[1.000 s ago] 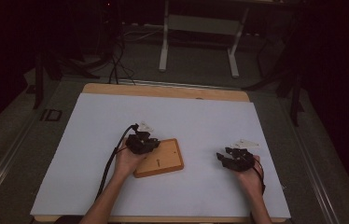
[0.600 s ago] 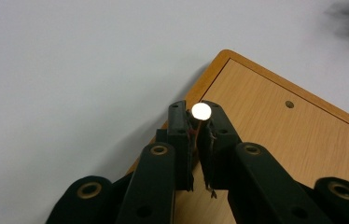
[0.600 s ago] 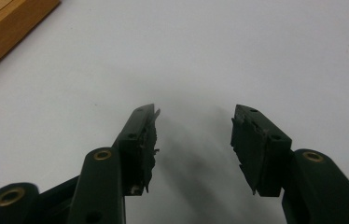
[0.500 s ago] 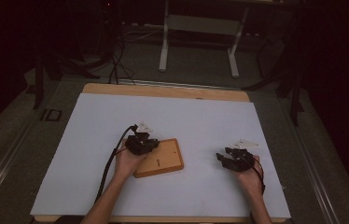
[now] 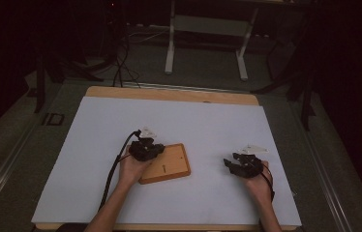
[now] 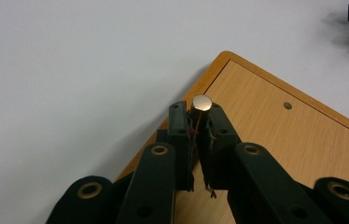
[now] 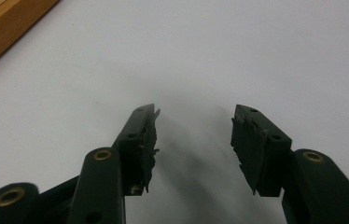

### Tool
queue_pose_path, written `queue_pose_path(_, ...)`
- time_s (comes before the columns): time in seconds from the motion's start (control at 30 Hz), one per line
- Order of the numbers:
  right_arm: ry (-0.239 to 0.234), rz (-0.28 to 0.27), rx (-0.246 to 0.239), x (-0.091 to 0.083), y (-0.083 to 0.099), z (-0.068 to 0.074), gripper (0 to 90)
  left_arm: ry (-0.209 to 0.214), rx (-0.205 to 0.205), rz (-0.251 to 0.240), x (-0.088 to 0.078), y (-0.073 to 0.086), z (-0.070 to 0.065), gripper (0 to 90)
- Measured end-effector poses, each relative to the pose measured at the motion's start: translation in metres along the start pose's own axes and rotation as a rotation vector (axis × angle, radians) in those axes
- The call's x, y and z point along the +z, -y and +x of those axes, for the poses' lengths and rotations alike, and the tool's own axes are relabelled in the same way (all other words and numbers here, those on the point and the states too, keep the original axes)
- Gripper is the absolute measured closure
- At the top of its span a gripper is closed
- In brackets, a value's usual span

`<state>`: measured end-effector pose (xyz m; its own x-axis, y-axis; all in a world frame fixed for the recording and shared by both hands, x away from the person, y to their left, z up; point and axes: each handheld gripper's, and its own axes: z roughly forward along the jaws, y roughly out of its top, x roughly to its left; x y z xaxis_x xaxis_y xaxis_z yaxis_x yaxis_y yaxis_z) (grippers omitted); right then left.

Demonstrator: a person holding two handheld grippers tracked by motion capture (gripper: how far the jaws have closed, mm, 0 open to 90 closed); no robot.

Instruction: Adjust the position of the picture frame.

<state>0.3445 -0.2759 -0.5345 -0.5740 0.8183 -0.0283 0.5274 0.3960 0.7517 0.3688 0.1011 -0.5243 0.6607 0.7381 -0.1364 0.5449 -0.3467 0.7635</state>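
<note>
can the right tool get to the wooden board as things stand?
Probably yes. The right tool is open with nothing in it, and bare white sheet lies between it and the wooden board. The left tool, gripping a small metal pin, covers the board's far corner.

High view looks down; gripper views sit close, sharing wooden board (image 5: 167, 164)

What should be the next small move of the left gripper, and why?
Probably carry the metal pin toward the small hole in the wooden board. The left gripper is shut on the pin, which stands apart from that hole.
</note>
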Motion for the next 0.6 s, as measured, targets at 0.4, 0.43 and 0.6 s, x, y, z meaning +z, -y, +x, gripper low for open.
queue_pose_path(0.4,0.004,-0.008,0.005,-0.002,0.0,-0.002,48.9,0.04,0.043,-0.007,-0.001,-0.002,-0.001,84.8)
queue_pose_path(0.43,0.004,-0.008,0.005,-0.002,0.0,-0.002,49.0,0.045,0.055,-0.005,-0.001,-0.003,-0.002,84.8)
queue_pose_path(0.6,0.005,-0.008,0.005,-0.002,0.0,-0.002,48.9,0.074,0.092,-0.005,-0.003,-0.008,-0.008,84.8)
